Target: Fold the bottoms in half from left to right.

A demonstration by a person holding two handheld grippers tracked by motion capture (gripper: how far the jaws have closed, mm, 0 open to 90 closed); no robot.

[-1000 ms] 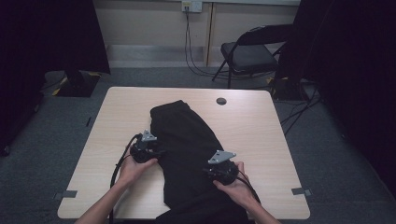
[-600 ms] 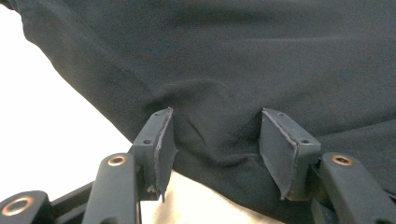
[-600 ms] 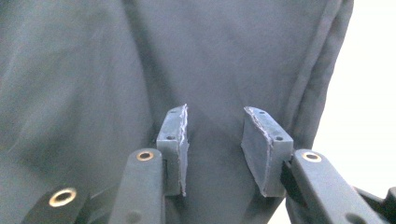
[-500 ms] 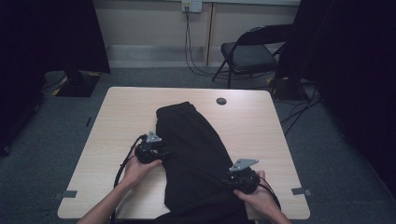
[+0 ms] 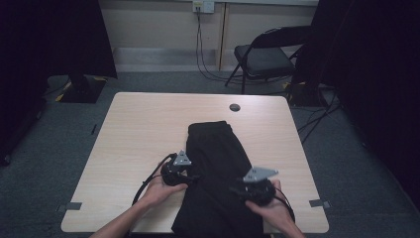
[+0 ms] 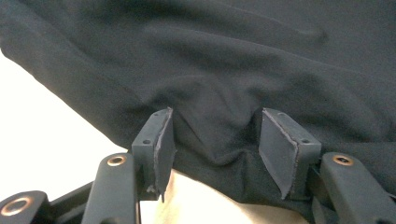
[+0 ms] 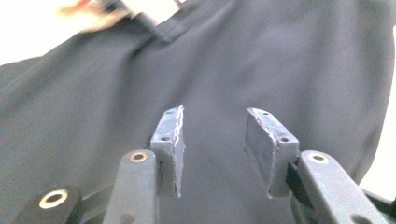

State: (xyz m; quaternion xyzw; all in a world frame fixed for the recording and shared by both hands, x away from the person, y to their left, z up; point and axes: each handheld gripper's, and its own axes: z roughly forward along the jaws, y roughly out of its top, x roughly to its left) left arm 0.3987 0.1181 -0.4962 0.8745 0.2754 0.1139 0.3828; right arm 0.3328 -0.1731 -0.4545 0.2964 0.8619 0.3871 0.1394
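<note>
The black garment (image 5: 218,173) lies folded on the table's (image 5: 143,129) near half, soft and limp (it slides easily); we'd pinch its doubled edge. Our left gripper (image 6: 212,144) and right gripper (image 7: 212,140) have just been opening, gaping over cloth, pressing nothing.

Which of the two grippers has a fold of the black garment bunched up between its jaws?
The left gripper: a puckered edge of the black garment sits between its open jaws. The right gripper hovers open over smooth cloth.
</note>
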